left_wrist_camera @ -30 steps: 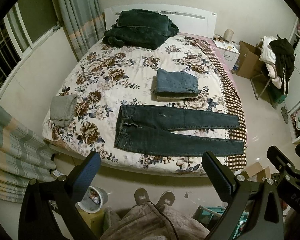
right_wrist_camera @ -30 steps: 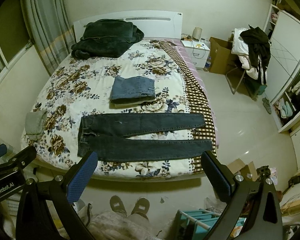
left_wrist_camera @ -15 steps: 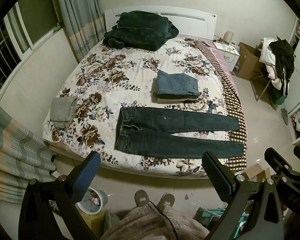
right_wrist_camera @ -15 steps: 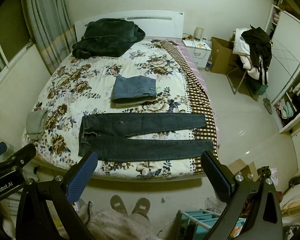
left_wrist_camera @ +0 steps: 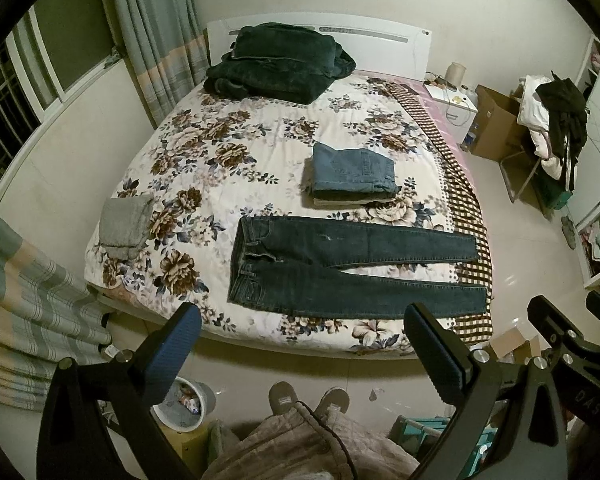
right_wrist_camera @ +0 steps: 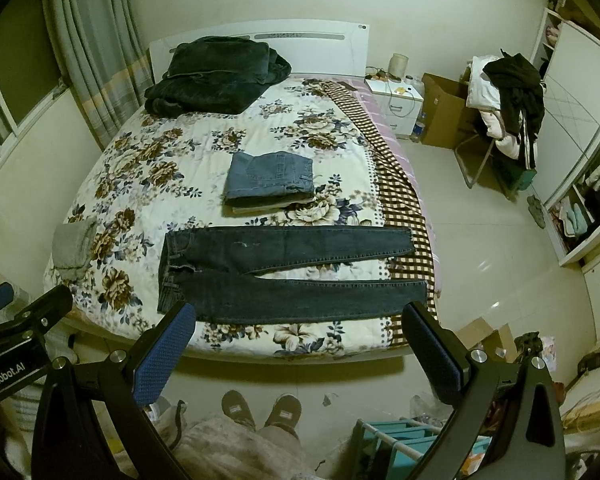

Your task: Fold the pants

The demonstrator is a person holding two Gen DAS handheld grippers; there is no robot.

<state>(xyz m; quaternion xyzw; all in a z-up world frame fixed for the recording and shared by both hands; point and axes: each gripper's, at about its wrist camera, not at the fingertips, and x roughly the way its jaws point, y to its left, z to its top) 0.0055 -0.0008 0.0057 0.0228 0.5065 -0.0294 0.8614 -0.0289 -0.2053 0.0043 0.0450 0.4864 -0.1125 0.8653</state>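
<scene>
Two views cover the scene, and the left wrist one comes first. Its left gripper [left_wrist_camera: 300,344] hangs in the air in front of the bed [left_wrist_camera: 188,184], fingers spread wide and gripping nothing. The dark jeans [left_wrist_camera: 340,268] lie flat near the bed's front edge, waistband to the left and both legs stretched out to the right, slightly parted, with the cuffs reaching the checkered blanket [left_wrist_camera: 466,200]. Just behind them sits a stack of folded pants [left_wrist_camera: 352,174] topped by a lighter blue pair. A folded grey garment [left_wrist_camera: 125,226] rests at the bed's left front corner, and a dark green blanket [left_wrist_camera: 278,64] is heaped by the headboard. The person's shoes [left_wrist_camera: 308,398] stand on the floor below.

From the right wrist view, the right gripper [right_wrist_camera: 296,344] is likewise held off the bed, its fingers released and empty. The dark jeans [right_wrist_camera: 292,276] stretch across the front of the mattress, well apart from both blue pads [right_wrist_camera: 164,354]. Part of the left gripper shows at the left edge. A chair piled with clothes [right_wrist_camera: 508,100] stands at the right.
</scene>
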